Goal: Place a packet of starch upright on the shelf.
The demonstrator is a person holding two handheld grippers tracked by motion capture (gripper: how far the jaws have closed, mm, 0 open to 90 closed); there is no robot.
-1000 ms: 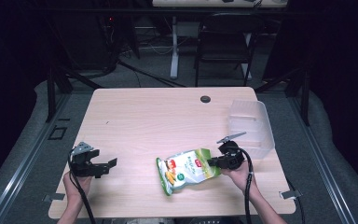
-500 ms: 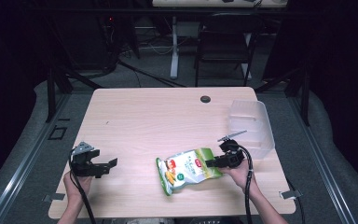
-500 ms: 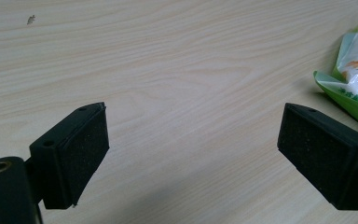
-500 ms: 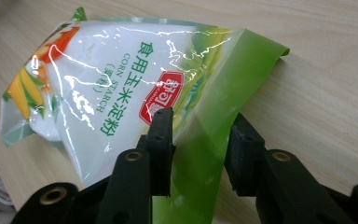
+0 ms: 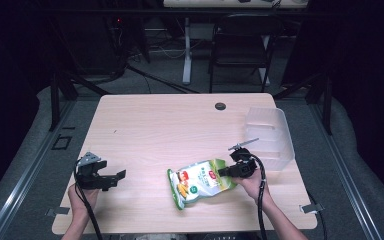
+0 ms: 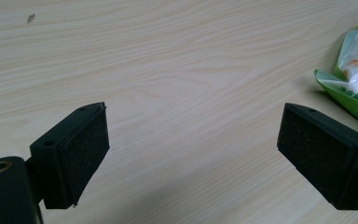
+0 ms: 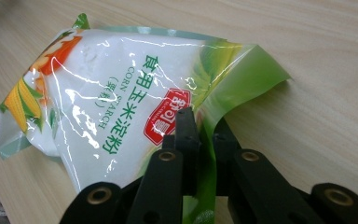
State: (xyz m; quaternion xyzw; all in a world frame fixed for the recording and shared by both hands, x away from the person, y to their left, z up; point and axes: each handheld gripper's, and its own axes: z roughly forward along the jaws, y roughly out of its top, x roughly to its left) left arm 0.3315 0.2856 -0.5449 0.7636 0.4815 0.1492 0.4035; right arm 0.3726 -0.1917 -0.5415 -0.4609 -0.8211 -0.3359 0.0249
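A green and white corn starch bag (image 5: 198, 181) lies on the wooden table (image 5: 170, 130) near its front edge. My right gripper (image 5: 228, 171) is shut on the bag's top right edge. In the right gripper view the black jaws pinch the green seam of the bag (image 7: 112, 102), with the gripper (image 7: 200, 140) clamped on it. My left gripper (image 5: 121, 174) rests low at the table's front left, open and holding nothing. In the left gripper view its pads (image 6: 81, 154) stand wide apart over bare wood, and the bag's corner (image 6: 354, 70) shows at the right edge.
A clear plastic bin (image 5: 270, 137) stands at the table's right edge, just behind my right gripper. A small dark round cap (image 5: 220, 106) sits near the table's far edge. A chair (image 5: 240, 45) and desk legs stand beyond the table.
The right gripper has shifted slightly with the bag's edge in it. The left gripper has not moved.
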